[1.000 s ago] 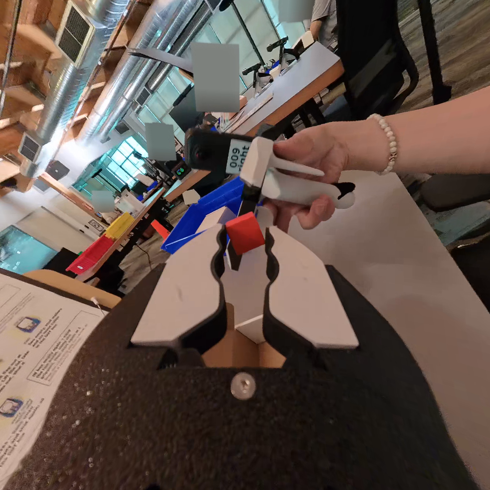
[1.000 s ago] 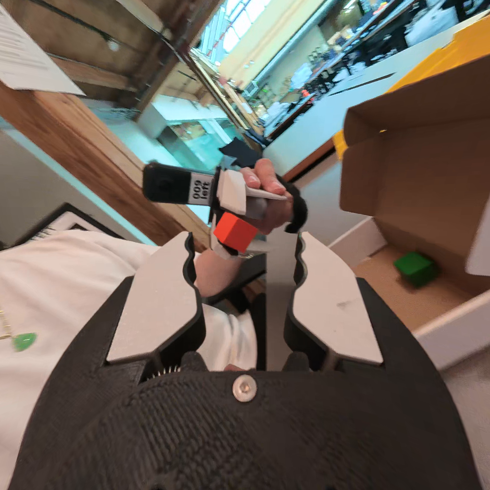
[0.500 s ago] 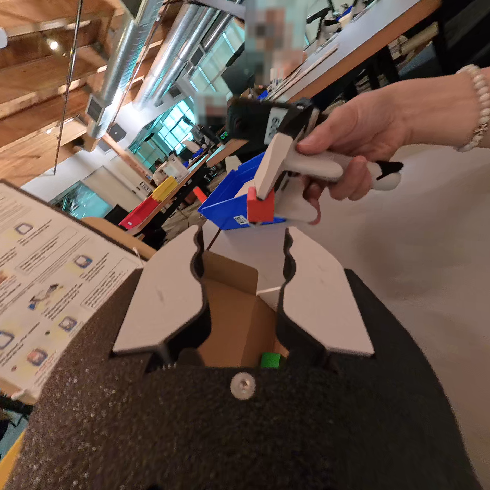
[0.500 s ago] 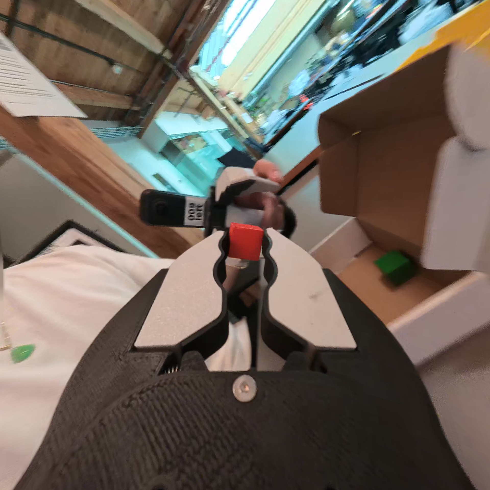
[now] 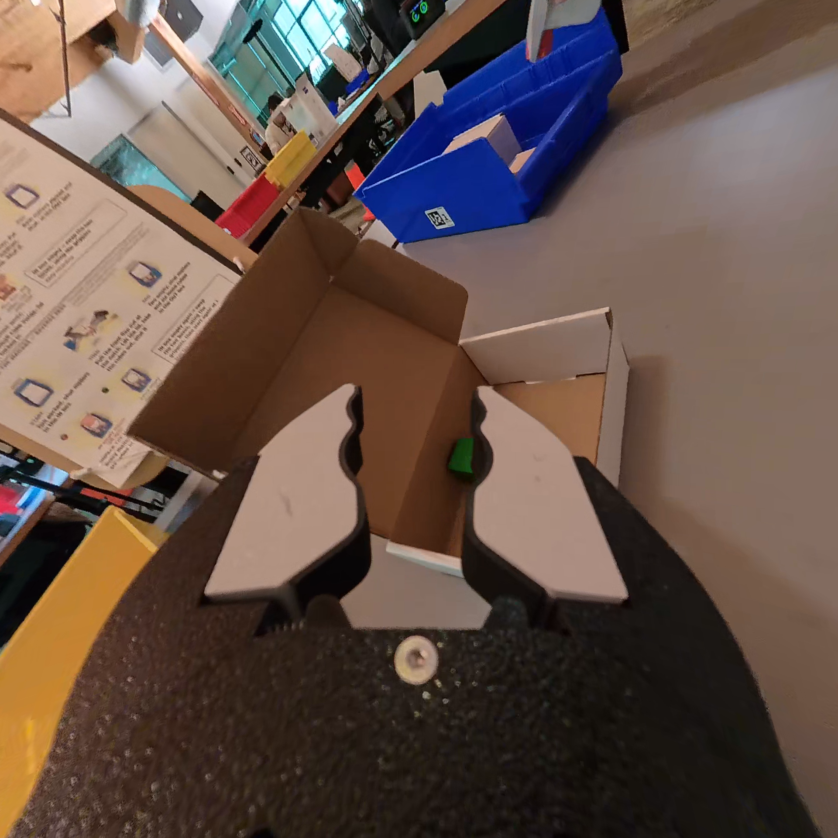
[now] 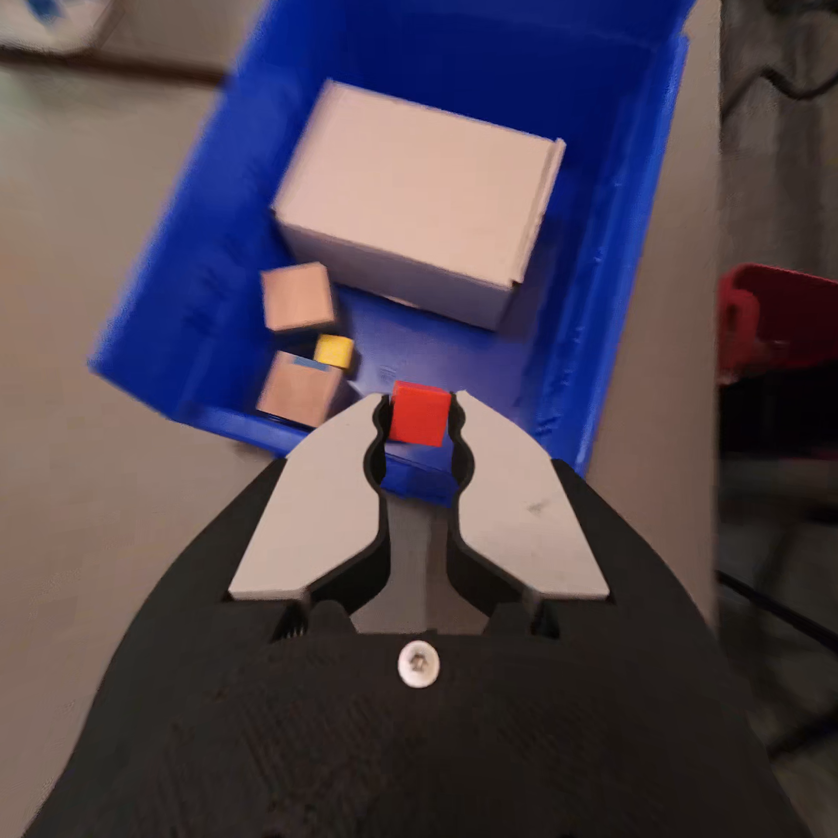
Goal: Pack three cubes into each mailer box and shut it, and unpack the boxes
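My right gripper is shut on a red cube and holds it above the near end of a blue bin. In the bin lie a shut white mailer box, two tan cubes and a yellow cube. My left gripper is open and empty above an open mailer box on the grey table. A green cube lies on that box's floor. The right gripper's tip with the red cube shows at the top of the left wrist view, over the blue bin.
An instruction board leans at the left behind the open box's raised lid. A yellow bin stands at the near left. A red bin sits past the table's right edge. Bare grey table lies right of the open box.
The red cube passed from my left gripper to my right one. The right gripper shut on it and swung over the blue bin. The left gripper opened and tilted down over the open mailer box.
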A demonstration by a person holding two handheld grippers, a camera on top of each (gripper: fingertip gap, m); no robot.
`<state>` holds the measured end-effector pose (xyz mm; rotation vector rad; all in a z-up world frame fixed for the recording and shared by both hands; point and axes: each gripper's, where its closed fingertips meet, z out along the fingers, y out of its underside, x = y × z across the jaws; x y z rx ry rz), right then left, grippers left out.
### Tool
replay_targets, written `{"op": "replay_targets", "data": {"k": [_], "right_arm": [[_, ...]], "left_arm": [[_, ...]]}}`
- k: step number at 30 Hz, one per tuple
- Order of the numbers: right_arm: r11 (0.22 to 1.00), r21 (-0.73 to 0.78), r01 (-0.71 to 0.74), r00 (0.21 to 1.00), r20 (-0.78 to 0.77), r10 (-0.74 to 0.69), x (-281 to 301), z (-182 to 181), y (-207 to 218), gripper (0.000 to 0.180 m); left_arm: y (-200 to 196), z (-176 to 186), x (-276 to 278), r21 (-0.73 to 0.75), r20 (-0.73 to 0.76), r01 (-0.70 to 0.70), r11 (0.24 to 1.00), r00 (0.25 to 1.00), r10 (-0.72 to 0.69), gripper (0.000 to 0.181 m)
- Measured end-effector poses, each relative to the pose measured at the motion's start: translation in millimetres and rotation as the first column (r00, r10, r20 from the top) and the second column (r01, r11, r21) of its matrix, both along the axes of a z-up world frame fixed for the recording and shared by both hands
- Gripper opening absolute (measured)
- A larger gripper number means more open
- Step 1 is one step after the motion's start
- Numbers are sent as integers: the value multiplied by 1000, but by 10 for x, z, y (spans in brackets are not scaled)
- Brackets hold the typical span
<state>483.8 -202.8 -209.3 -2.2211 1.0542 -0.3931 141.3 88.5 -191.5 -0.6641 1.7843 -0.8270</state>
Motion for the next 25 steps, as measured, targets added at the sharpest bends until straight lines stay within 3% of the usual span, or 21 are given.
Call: {"op": "replay_targets", "data": {"k": [1,3,5,8,12,15,18,22,25], "right_arm": [[997,-80,-5,1000,-17,4,51,-95,-60,25],[986,-155,-68,994,-100,53,36,-290,-64,25],[982,-184,-41,991,-134,16,71,-407,-101,25],[992,-120,-37,990,-136,20,62,-435,3,26],[987,-155,-43,995,-99,28,-66,-420,-13,63],[998,-55,-38,999,-28,36,-287,-241,96,63],[995,79,-63,996,75,57,-628,-21,295,63],[966,194,-173,974,179,138,-1053,144,602,63],[951,204,-233,961,202,192,-1214,181,768,63]], "left_arm": [[-3,-30,9,-13,-12,-3,1000,1000,2,44],[-10,-94,35,-26,-38,-9,1000,999,8,44],[-12,-158,63,-27,-69,-22,999,997,20,44],[24,-239,96,-41,-145,-72,997,987,65,40],[23,-295,102,-112,-306,-130,985,948,90,40],[66,-456,79,-141,-521,-250,958,842,143,41],[31,-618,107,-242,-738,-469,850,657,152,58],[-43,-655,224,-238,-792,-578,781,581,188,42],[-67,-715,294,-192,-825,-635,748,518,228,42]]}}
